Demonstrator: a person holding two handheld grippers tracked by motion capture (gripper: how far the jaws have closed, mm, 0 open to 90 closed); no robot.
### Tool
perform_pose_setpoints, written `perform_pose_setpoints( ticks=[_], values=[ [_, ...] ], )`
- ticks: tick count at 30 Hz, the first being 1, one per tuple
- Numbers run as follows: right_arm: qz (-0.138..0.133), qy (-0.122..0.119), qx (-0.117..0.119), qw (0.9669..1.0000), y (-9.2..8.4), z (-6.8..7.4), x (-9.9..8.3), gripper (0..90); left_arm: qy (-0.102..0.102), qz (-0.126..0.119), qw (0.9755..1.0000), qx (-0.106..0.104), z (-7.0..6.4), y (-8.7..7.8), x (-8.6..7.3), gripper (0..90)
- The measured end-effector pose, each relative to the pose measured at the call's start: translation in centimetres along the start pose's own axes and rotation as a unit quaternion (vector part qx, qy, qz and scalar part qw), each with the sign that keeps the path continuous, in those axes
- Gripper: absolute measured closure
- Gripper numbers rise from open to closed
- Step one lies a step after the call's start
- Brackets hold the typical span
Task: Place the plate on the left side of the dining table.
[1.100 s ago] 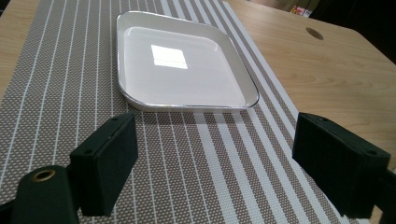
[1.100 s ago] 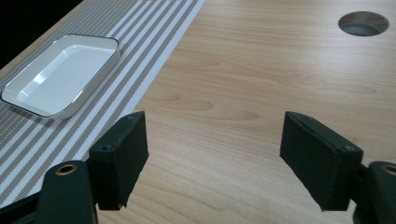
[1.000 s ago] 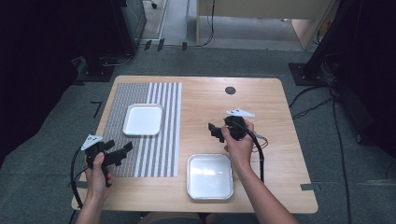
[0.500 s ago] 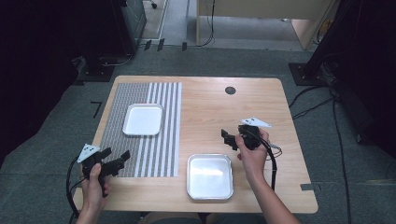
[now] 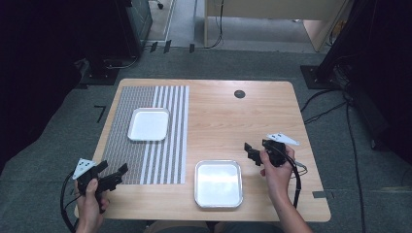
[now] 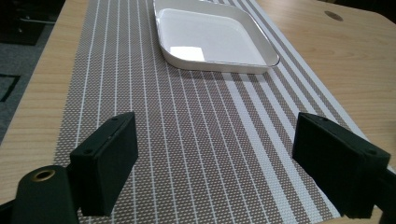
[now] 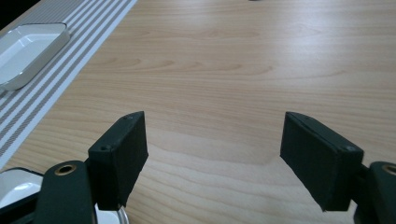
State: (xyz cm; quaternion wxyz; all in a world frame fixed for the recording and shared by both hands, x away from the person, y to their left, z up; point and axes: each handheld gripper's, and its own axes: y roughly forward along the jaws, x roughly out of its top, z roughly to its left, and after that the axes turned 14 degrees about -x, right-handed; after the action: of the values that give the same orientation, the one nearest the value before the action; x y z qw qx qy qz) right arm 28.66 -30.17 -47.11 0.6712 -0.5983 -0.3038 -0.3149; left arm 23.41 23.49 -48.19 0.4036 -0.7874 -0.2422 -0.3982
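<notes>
Over the striped mat's [image 5: 145,141] near corner, the left gripper [image 5: 114,175] hovered spread and empty; the right gripper [image 5: 251,151], equally spread, hung beside the metal tray [image 5: 218,183].

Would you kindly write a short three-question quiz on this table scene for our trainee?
1. True or false: the white tray lies on the striped mat.
2. Which is nearer the right hand-held gripper: A, the white tray; B, the metal tray?
3. How do the jaws of the left hand-held gripper stand?

Key: 1. True. 2. B. 3. Open, with nothing between them, over the striped mat.
</notes>
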Motion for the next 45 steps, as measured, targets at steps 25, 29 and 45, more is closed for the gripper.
perform_pose_setpoints(
  ticks=[25,29,45],
  values=[
    [0.013,0.028,-0.052,0.9982,-2.3,-7.2,-4.8,22.7,0.038,0.039,0.9973,0.049,1.5,-0.9,-1.5,14.4],
    [0.013,0.027,-0.062,0.9976,-2.7,-8.2,-5.3,22.5,0.041,0.045,0.9959,0.067,2.0,-1.2,-1.8,14.3],
    [0.024,0.031,-0.099,0.9944,-4.8,-11.9,-7.8,21.8,0.042,0.071,0.9904,0.111,3.8,-1.5,-2.5,14.4]
  ],
)
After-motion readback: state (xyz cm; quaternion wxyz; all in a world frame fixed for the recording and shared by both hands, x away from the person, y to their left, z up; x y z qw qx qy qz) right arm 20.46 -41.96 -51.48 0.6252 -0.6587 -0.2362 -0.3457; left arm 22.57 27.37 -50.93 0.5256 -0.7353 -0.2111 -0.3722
